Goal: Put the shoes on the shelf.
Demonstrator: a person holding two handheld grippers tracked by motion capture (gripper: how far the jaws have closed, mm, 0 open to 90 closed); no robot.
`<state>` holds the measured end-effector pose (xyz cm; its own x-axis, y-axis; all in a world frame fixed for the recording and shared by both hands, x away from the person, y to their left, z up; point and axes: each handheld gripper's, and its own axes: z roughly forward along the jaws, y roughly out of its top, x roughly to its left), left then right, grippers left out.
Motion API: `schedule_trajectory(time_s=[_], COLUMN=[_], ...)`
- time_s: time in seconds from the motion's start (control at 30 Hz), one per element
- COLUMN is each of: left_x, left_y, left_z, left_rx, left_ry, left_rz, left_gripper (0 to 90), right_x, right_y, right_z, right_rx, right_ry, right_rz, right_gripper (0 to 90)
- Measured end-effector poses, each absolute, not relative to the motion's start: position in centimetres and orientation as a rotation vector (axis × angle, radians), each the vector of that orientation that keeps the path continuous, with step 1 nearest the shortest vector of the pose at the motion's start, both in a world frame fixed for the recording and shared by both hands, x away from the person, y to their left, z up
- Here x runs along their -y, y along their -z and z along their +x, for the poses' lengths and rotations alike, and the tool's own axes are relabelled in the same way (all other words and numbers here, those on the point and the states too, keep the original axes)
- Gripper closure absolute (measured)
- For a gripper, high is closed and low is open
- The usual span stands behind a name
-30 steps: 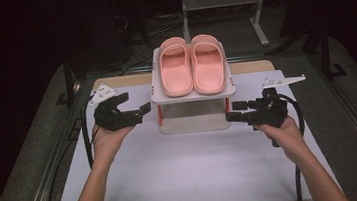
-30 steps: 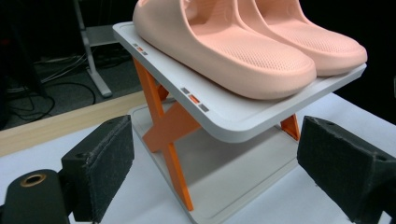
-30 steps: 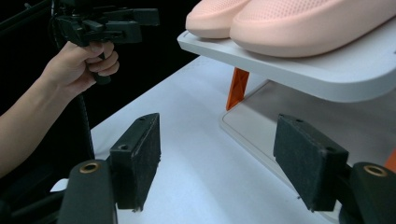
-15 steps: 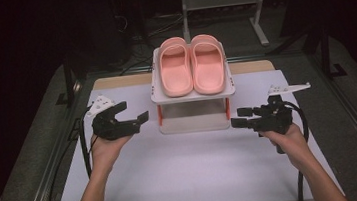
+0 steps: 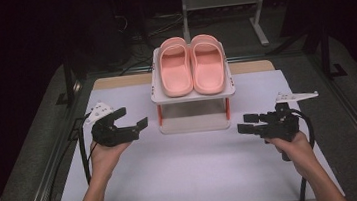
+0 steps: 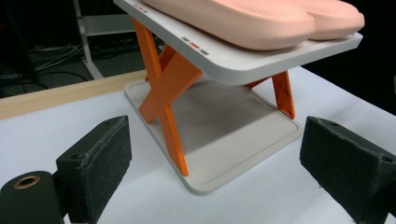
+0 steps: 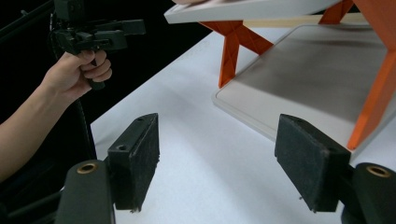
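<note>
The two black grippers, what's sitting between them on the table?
In the high view, the small white rack with orange legs stands between the left gripper and the right gripper, a bit farther back. Two pink slippers lie on its top shelf.

**Rack at the far middle, a gripper on each side**

On the table [image 5: 190, 179], a two-shelf rack [image 5: 192, 95] stands far centre. Two slippers [image 5: 191, 65] lie side by side on its top shelf. The left gripper [image 5: 134, 125] sits left of the rack, the right gripper [image 5: 245, 123] right and nearer.
</note>
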<state>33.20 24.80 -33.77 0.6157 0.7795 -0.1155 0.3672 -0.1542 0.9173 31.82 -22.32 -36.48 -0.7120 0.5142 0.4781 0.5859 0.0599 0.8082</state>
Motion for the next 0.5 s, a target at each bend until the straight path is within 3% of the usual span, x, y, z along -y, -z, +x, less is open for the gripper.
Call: schedule_trajectory(time_s=[0.5], left_x=[-25.8], left_y=[35.5], left_z=[31.6], left_rx=[-0.96], left_ry=[-0.467], left_rz=[1.71], left_gripper=[8.5], right_x=[23.7], right_y=[38.8], right_z=[30.0], right_rx=[2.179], right_ry=[1.773], right_rz=[-1.216], right_gripper=[29.4])
